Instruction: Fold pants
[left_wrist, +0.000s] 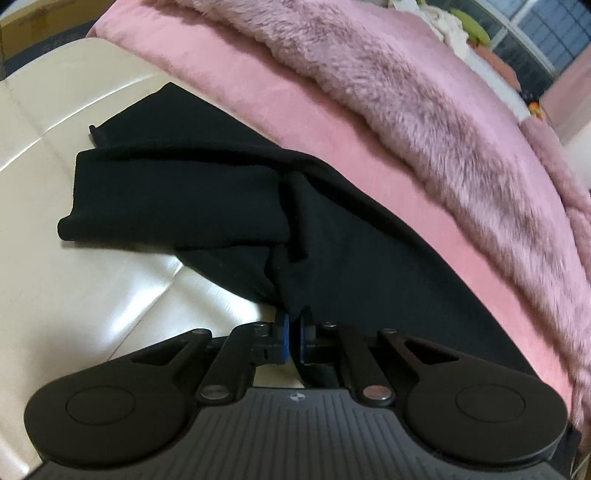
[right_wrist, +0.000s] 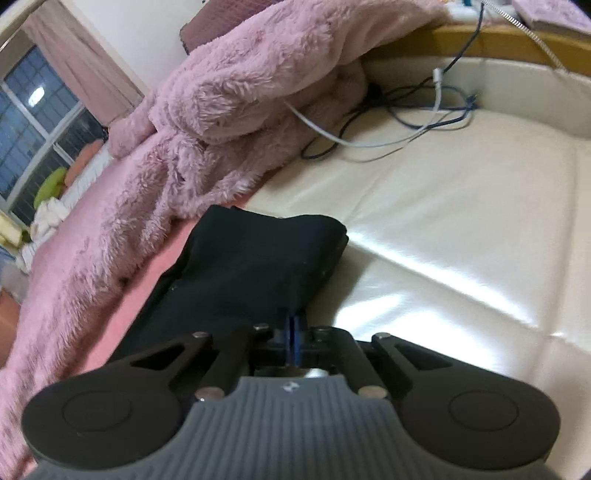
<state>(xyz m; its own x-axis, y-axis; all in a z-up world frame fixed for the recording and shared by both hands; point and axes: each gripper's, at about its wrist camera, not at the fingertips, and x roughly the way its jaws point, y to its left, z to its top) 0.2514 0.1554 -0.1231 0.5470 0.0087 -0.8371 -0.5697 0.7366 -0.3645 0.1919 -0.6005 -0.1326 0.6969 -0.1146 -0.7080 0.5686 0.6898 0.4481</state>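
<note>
The black pants (left_wrist: 207, 192) lie across the cream padded surface (left_wrist: 74, 273) and the edge of the pink sheet (left_wrist: 295, 110). In the left wrist view one part is folded over to the left. My left gripper (left_wrist: 294, 321) is shut on a bunched edge of the pants, blue pads pinching the cloth. In the right wrist view the pants (right_wrist: 255, 266) stretch away as a folded band. My right gripper (right_wrist: 294, 325) is shut on their near edge. Neither gripper shows in the other's view.
A fluffy pink blanket (right_wrist: 221, 110) lies heaped along the pink sheet beside the pants; it also shows in the left wrist view (left_wrist: 424, 110). Loose charging cables (right_wrist: 406, 125) lie on the cream surface (right_wrist: 461, 221) near a wooden headboard edge (right_wrist: 498, 44). A window (right_wrist: 29, 122) is far off.
</note>
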